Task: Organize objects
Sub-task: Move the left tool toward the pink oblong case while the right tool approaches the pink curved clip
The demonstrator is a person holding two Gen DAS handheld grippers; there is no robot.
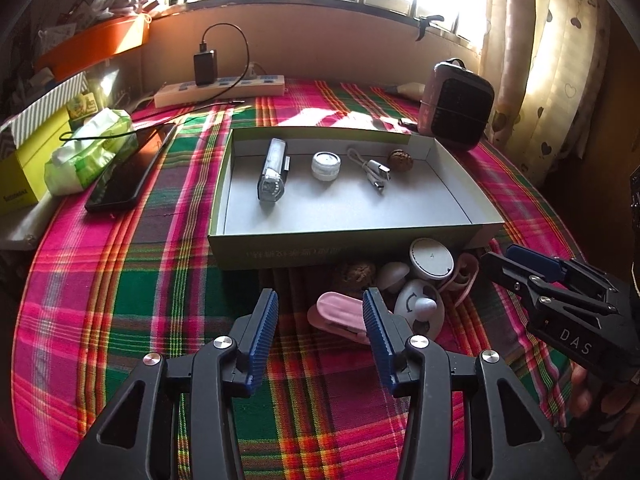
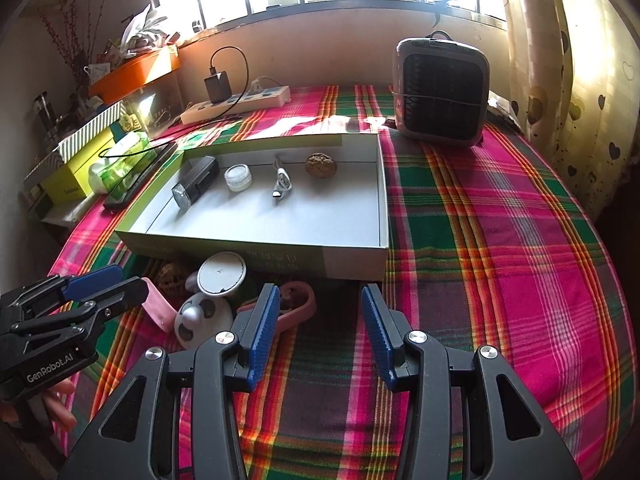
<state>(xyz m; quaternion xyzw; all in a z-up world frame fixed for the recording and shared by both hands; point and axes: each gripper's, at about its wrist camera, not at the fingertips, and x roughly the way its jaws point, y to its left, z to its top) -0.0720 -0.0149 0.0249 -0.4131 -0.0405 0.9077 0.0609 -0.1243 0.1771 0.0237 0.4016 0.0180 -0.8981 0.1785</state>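
Observation:
An open shallow cardboard box [image 1: 280, 246] [image 2: 352, 258] lies on the plaid cloth. Inside it are a bike light [image 1: 273, 172] [image 2: 196, 186], a small white jar [image 1: 326, 165] [image 2: 238, 177], a USB cable [image 1: 374, 170] [image 2: 282, 182] and a walnut [image 1: 400, 159] [image 2: 321, 165]. In front of the box lie a pink clip [image 1: 340, 316] [image 2: 158, 308], a walnut [image 1: 356, 276], a round white lid [image 1: 431, 258] [image 2: 221, 273], a white round gadget [image 1: 418, 308] [image 2: 200, 318] and a pink ring piece [image 2: 298, 306]. My left gripper [image 1: 320, 326] [image 2: 100, 284] is open and empty just short of the pink clip. My right gripper [image 2: 318, 326] is open and empty; it shows at the right edge of the left wrist view [image 1: 520, 266].
A small heater [image 1: 456, 104] [image 2: 440, 94] stands at the back right. A power strip [image 1: 220, 90] with a charger lies at the back. A phone [image 1: 124, 170], a tissue pack [image 1: 92, 148] and yellow boxes [image 1: 28, 160] lie at the left. A curtain [image 2: 580, 60] hangs at the right.

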